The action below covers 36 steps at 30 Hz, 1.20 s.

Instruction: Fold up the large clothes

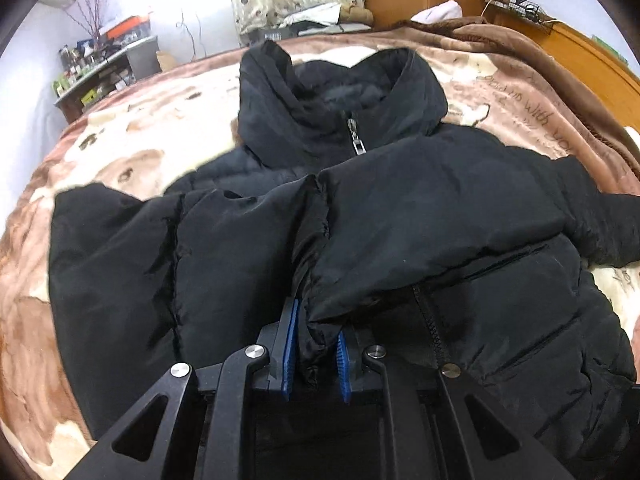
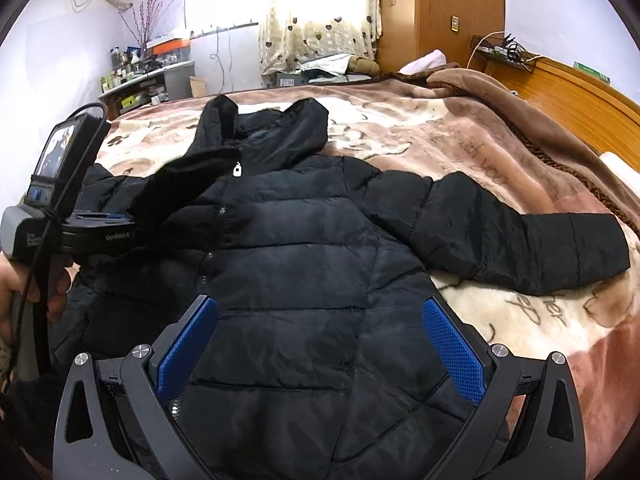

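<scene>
Pinching the cuff of the left sleeve (image 1: 316,264), the left claw (image 1: 316,356) carries it across the chest of the black puffer jacket (image 2: 304,264), evidently to fold that arm inward over the zip. The jacket lies face up on the bed's brown blanket (image 2: 460,132), hood at the far end, which keeps the padded body flat for folding. Its right sleeve (image 2: 520,240) lies stretched out to the right on the blanket, not yet folded. The right claw (image 2: 320,344) hangs over the near hem with its blue pads spread wide and nothing between them, probably ready to take that sleeve afterwards.
</scene>
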Motion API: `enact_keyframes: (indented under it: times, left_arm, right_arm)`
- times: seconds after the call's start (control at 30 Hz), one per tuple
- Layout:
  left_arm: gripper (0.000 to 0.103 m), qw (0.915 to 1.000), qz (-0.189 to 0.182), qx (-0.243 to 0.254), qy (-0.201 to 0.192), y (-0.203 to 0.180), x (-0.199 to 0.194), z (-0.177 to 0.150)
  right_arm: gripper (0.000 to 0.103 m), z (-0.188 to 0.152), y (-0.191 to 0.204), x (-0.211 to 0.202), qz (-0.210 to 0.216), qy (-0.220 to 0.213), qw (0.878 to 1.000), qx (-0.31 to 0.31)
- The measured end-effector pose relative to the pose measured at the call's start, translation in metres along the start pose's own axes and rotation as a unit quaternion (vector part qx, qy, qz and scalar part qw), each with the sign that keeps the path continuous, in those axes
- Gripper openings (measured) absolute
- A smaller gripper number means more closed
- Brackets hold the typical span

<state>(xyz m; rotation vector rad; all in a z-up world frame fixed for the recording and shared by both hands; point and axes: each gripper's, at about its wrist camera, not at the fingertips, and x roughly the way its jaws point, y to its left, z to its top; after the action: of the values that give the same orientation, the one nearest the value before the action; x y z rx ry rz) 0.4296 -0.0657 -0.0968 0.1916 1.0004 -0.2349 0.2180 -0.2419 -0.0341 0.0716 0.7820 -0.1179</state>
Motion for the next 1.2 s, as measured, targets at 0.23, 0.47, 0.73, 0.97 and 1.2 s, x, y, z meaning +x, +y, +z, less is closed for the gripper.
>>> enact_keyframes:
  times: [0.23,0.47,0.73,0.97,1.2]
  left_arm:
    - [0.050,0.9981,-0.061,0.004,0.012,-0.001,0.005,-0.008]
    - [0.067,0.9969,-0.078,-0.010,-0.005,0.034,-0.045,-0.026]
    - [0.083,0.9961,0.002,-0.088,0.007,0.119,-0.065,-0.033]
    - [0.083,0.9931,0.026,-0.114,0.005,0.146,-0.050,-0.028]
    - [0.083,0.9942,0.035,-0.100,0.018,0.142,-0.019,-0.021]
  right_arm:
    - [0.102,0.006,0.006,0.023,0.013,0.026,1.000,-0.011]
    - [0.102,0.029,0.019,0.055,0.041,0.031,0.998,-0.021]
    - [0.101,0.045,0.064,0.103,0.069,0.043,0.995,-0.063]
    - [0.086,0.049,0.097,0.139,0.090,0.067,0.990,-0.087]
    - [0.037,0.050,0.103,0.151,0.097,0.081,0.988,-0.085]
